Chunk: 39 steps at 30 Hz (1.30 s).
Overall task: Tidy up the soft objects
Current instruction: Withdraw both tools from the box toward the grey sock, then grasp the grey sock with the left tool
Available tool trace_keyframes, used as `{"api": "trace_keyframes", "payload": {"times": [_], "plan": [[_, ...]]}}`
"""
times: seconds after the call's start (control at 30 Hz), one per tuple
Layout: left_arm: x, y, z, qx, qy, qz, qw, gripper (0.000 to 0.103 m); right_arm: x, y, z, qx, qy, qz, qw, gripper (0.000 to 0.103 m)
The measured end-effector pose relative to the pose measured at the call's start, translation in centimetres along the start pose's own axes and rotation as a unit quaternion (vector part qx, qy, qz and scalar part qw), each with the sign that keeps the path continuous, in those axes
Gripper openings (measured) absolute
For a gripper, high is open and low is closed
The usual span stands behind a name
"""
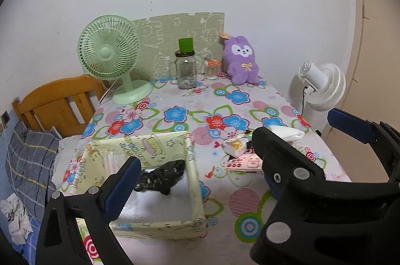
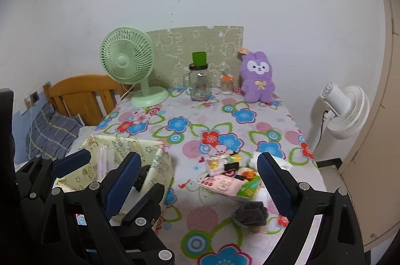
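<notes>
A cream fabric box (image 1: 191, 165) with cartoon prints stands on the flowered table, and a black crumpled soft thing (image 1: 160, 177) lies inside it. My left gripper (image 1: 197, 147) hovers over the box, open, with nothing against its pads. To the right lies a pile of small packs (image 2: 225, 172) with a grey cloth bundle (image 2: 250, 213) and a white piece (image 2: 285, 165). My right gripper (image 2: 198, 156) is open just short of the pile, holding nothing. Against the back wall sits a purple plush rabbit (image 2: 258, 77).
At the back stand a green desk fan (image 1: 110, 57), a glass jar (image 1: 185, 72) with a green cup on top and a small jar (image 1: 211, 70). A white standing fan (image 2: 342, 110) is right of the table. A wooden headboard (image 1: 57, 102) and plaid pillow (image 1: 30, 165) lie left.
</notes>
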<state>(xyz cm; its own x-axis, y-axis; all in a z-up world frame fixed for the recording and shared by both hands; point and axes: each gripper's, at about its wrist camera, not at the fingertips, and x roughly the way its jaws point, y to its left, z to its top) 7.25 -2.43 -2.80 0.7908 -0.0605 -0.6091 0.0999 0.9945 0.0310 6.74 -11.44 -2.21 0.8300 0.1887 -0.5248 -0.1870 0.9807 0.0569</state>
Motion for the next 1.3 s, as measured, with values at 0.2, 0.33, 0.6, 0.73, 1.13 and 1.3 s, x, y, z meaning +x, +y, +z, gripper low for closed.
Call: {"api": "trace_keyframes", "payload": {"times": [0.2, 0.33, 0.6, 0.73, 1.13, 1.3], "plan": [[0.2, -1.7, -0.2, 0.006, -0.005, -0.012, 0.9999, 0.100, -0.5, -1.7, -0.6, 0.008, -0.004, -0.005, 1.000, 0.096], [0.9, -2.7, -0.5, 0.010, 0.000, -0.023, 0.9997, 0.100, -0.5, -2.7, -1.2, 0.012, -0.004, -0.010, 1.000, 0.096], [2.7, -4.6, -1.2, 0.020, 0.014, -0.043, 0.9988, 0.100, 0.4, -5.2, -2.7, 0.027, 0.006, -0.019, 0.999, 0.096], [3.7, -5.3, -1.6, 0.024, 0.021, -0.050, 0.9983, 0.100, 1.0, -6.1, -3.5, 0.032, 0.010, -0.027, 0.999, 0.095], [6.3, -7.2, -3.4, 0.041, 0.055, -0.067, 0.9954, 0.100, 3.3, -8.6, -6.0, 0.054, 0.039, -0.043, 0.997, 0.091], [7.4, -7.9, -3.9, 0.049, 0.071, -0.072, 0.9936, 0.099, 4.5, -9.4, -7.1, 0.065, 0.059, -0.042, 0.995, 0.089]]}}
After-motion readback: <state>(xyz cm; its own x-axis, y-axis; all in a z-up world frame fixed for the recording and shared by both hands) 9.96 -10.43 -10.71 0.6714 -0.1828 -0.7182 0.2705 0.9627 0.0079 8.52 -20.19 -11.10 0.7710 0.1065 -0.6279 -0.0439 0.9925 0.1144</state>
